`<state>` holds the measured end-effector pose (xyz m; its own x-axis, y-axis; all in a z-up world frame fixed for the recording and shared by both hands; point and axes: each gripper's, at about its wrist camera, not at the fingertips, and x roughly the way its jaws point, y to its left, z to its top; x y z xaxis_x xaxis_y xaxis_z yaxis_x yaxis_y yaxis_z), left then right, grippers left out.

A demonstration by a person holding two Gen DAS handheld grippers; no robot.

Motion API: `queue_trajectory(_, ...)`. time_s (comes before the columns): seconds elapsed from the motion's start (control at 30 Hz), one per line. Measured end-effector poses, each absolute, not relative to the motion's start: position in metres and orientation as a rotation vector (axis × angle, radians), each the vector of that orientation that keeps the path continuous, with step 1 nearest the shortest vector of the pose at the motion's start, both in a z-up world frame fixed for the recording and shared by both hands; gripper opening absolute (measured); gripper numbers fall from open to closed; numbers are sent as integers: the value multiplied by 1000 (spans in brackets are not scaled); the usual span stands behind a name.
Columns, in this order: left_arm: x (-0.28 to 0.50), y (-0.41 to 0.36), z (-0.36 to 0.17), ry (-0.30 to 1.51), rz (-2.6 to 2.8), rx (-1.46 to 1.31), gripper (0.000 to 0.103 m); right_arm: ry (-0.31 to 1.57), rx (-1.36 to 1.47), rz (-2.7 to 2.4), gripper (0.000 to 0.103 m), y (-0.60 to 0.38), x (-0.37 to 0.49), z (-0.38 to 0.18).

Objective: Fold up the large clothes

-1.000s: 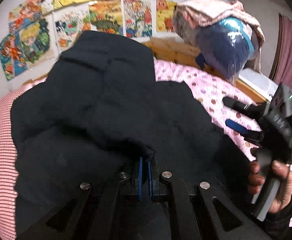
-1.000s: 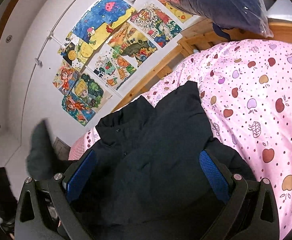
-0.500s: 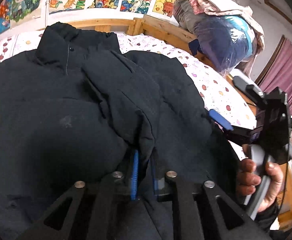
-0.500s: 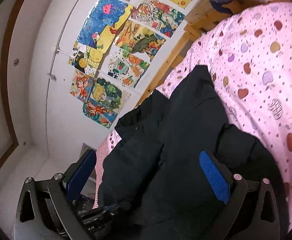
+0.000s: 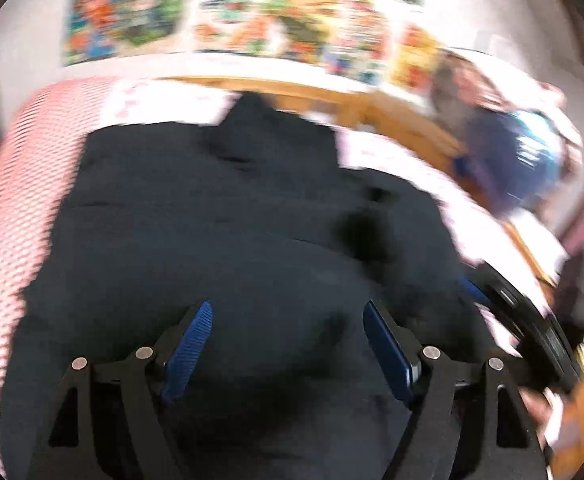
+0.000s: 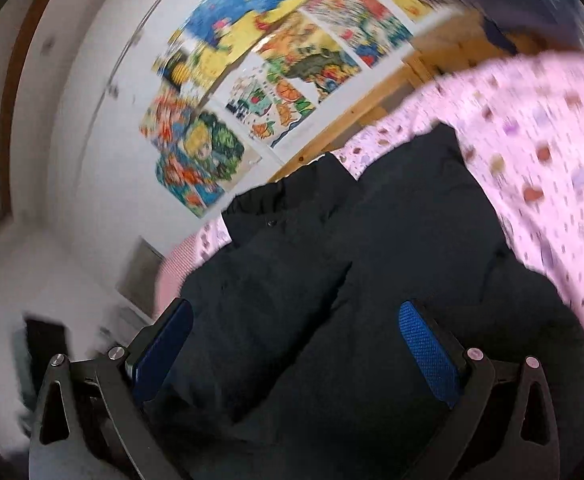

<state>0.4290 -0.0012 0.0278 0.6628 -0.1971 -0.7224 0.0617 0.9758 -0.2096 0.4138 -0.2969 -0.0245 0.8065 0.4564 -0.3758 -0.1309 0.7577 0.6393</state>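
A large black padded jacket (image 5: 252, 232) lies spread on the bed, collar toward the headboard; it also fills the right wrist view (image 6: 371, 280). My left gripper (image 5: 288, 320) is open and empty just above the jacket's lower part. My right gripper (image 6: 295, 332) is open and empty above the jacket's right side. The right gripper's body also shows at the right edge of the left wrist view (image 5: 531, 320). Both views are motion-blurred.
The bed has a pink fruit-print cover (image 6: 551, 140) and a pink striped sheet (image 5: 24, 184) at the left. A wooden headboard (image 5: 371, 108) runs behind. Colourful drawings (image 6: 260, 72) cover the wall. A bag of bundled clothes (image 5: 511, 152) sits at the back right.
My left gripper has let go of the jacket fold it pinched and now stands open. The fold lies flat on the jacket. Both grippers have shifted.
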Motion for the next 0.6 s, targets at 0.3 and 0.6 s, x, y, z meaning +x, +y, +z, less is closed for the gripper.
queue_trajectory(0.3, 455, 53, 0, 887, 1, -308, 76, 556, 326, 359, 86, -240, 410, 6)
queue_trajectory(0.6, 451, 48, -11, 866, -18, -291, 77, 571, 302, 331, 37, -238, 406, 8)
